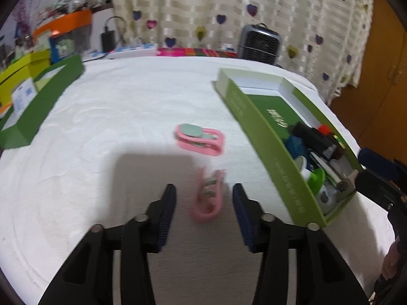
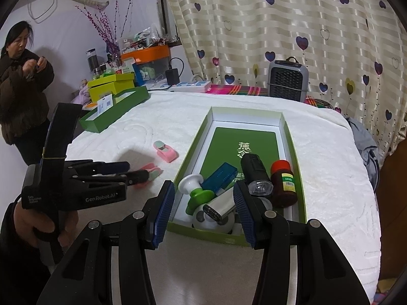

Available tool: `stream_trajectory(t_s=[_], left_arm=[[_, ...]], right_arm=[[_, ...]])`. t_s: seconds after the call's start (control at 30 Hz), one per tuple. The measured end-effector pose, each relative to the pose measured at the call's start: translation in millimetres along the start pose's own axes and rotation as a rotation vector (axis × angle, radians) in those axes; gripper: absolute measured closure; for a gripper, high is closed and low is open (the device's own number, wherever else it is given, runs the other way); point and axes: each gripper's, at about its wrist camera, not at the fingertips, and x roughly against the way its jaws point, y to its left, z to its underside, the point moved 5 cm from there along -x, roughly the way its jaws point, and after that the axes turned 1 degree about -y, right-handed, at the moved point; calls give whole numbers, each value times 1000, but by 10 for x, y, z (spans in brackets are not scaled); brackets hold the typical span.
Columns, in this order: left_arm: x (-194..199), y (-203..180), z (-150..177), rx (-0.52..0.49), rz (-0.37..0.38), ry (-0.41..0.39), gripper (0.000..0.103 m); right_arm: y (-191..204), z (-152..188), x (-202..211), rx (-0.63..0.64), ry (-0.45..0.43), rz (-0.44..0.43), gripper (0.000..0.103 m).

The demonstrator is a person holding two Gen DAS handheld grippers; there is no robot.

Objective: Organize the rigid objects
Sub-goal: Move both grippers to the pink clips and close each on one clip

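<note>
Two pink clips with mint pads lie on the white cloth. The near pink clip (image 1: 209, 195) sits between the tips of my open left gripper (image 1: 204, 190); I cannot tell if it touches them. The far pink clip (image 1: 201, 139) lies beyond it. In the right wrist view the left gripper (image 2: 137, 171) reaches over the near clip (image 2: 150, 174), with the far clip (image 2: 165, 151) behind. My right gripper (image 2: 203, 190) is open and empty over the near end of the green box (image 2: 193, 142), which holds a black flashlight (image 2: 255, 175), brown bottle (image 2: 283, 183), blue box (image 2: 221, 176) and white-green items.
A green box lid (image 2: 114, 109) lies at the far left, with yellow-green boxes (image 2: 112, 84) and clutter behind. A power strip (image 2: 190, 86) and small grey heater (image 2: 287, 80) stand at the table's far edge. A person (image 2: 20, 81) stands left.
</note>
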Motion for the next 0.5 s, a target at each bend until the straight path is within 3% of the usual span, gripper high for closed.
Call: stream_trajectory(t_s=[0.1,0.5], left_arm=[[-44,-81,-1,-39,-4,10,81],[118,373,-81,16,-35,-48,81]], right_arm=[[35,-39,-10,13,-3,-2,54],[378,-283,-354,108,38,-73,54]])
